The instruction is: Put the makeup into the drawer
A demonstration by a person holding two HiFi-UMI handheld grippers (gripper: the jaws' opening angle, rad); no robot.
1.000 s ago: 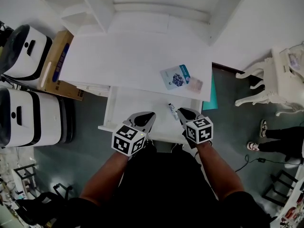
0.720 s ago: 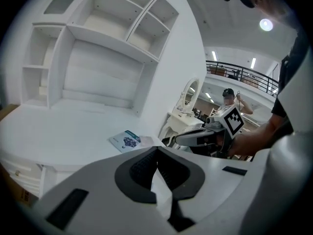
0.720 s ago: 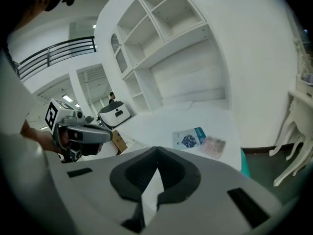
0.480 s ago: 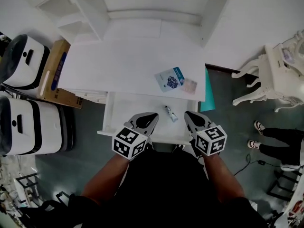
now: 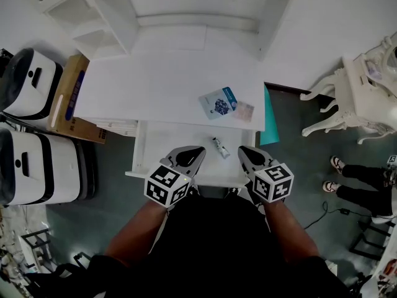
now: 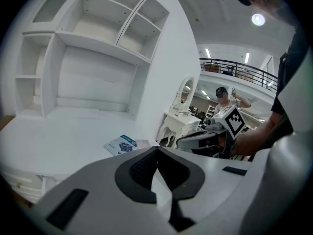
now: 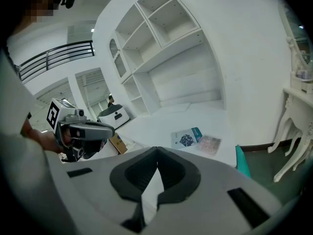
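Note:
A small makeup tube (image 5: 218, 147) lies in the open white drawer (image 5: 152, 146) under the desk's front edge. My left gripper (image 5: 197, 150) hovers over the drawer's front, left of the tube, shut and empty (image 6: 156, 149). My right gripper (image 5: 243, 150) hangs to the right of the tube, clear of it, also shut with nothing between its pads (image 7: 156, 149). On the white desk (image 5: 161, 82) lie a blue-and-white packet (image 5: 218, 102) and a pinkish packet (image 5: 244, 111); the right gripper view shows both, the blue packet (image 7: 187, 137) and the pinkish packet (image 7: 209, 144).
White shelves (image 5: 108, 17) rise behind the desk. Two white-and-black machines (image 5: 31, 79) and a cardboard box (image 5: 71, 95) stand at the left. A teal panel (image 5: 270, 117) leans at the desk's right end; beyond it are an ornate white table (image 5: 360, 98) and a person's feet (image 5: 338, 166).
My right gripper has drawn back to the right, away from the tube, which stays lying in the drawer. Both grippers have risen a little.

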